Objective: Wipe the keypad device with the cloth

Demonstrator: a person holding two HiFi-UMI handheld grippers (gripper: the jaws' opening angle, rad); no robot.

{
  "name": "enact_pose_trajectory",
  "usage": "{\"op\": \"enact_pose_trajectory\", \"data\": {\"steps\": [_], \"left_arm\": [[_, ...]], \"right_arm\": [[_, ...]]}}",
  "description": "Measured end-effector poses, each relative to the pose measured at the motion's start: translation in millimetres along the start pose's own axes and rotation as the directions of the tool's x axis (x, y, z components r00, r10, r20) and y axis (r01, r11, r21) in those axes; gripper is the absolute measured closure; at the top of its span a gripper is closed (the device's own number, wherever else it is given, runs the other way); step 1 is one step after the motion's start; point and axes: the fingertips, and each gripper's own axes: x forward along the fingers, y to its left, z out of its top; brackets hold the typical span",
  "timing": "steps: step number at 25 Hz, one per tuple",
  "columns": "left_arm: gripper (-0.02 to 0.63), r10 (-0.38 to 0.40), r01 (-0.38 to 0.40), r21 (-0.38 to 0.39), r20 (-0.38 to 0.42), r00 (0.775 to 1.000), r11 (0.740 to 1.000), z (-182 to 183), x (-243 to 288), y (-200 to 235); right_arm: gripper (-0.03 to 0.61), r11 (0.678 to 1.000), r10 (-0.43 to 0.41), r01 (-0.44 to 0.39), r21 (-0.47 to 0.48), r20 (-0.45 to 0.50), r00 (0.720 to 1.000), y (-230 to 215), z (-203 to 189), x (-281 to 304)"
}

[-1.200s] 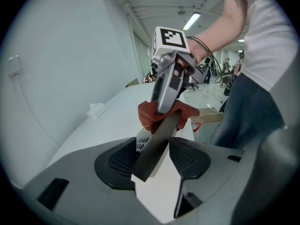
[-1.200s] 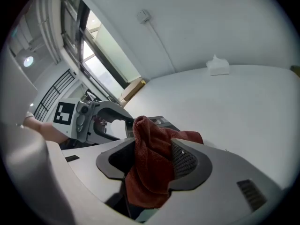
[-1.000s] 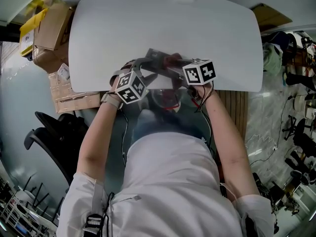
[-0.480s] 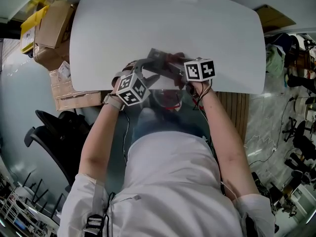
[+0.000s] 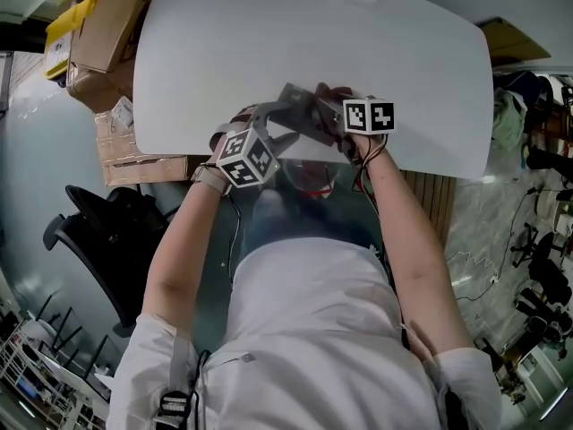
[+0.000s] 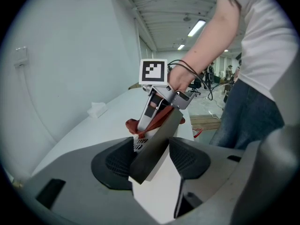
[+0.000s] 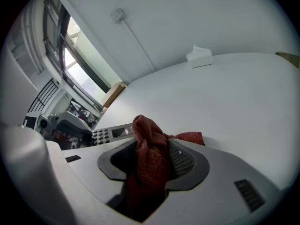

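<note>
The grey keypad device [image 5: 291, 104] hangs tilted over the near edge of the white table [image 5: 269, 43], and my left gripper [image 5: 271, 122] is shut on its end. In the left gripper view the device [image 6: 157, 142] stands edge-on between the pads. In the right gripper view its keys and small display [image 7: 108, 134] face me. A bunched red cloth [image 7: 150, 156] fills my right gripper [image 7: 152, 161], whose jaws are closing on it. The cloth [image 6: 157, 118] rests against the device's far end under the right gripper [image 5: 327, 99].
A small white tissue box [image 7: 199, 56] sits at the table's far side. Cardboard boxes [image 5: 98, 38] are stacked left of the table, with a black chair [image 5: 89, 231] near them. A wooden pallet [image 5: 430, 186] lies on the floor at right.
Both grippers, the device and the cloth have shifted a little to the right and farther over the table. Both grips look the same.
</note>
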Motion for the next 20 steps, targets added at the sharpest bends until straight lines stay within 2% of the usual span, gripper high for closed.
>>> {"op": "enact_pose_trajectory", "data": {"steps": [6, 9, 12, 16, 20], "left_arm": [[0.39, -0.004, 0.004, -0.006, 0.005, 1.0, 1.0, 0, 1, 0], [0.39, -0.012, 0.012, -0.008, 0.003, 1.0, 1.0, -1, 0, -1], [0.39, -0.012, 0.012, -0.007, 0.006, 1.0, 1.0, -2, 0, 0], [0.388, -0.005, 0.005, -0.01, 0.009, 1.0, 1.0, -2, 0, 0], [0.383, -0.002, 0.002, -0.013, 0.008, 1.0, 1.0, -2, 1, 0]], "right_arm": [[0.38, 1.0, -0.012, 0.012, -0.006, -0.013, 1.0, -7, 4, 8], [0.403, 0.995, -0.035, 0.033, -0.09, -0.028, 0.999, -1, 6, 9], [0.442, 0.975, -0.066, 0.055, -0.213, -0.043, 0.997, 11, 7, 11], [0.464, 0.955, -0.038, 0.012, -0.296, -0.082, 0.996, 29, 6, 13], [0.468, 0.95, 0.019, -0.054, -0.307, -0.113, 0.993, 43, 4, 10]]}}
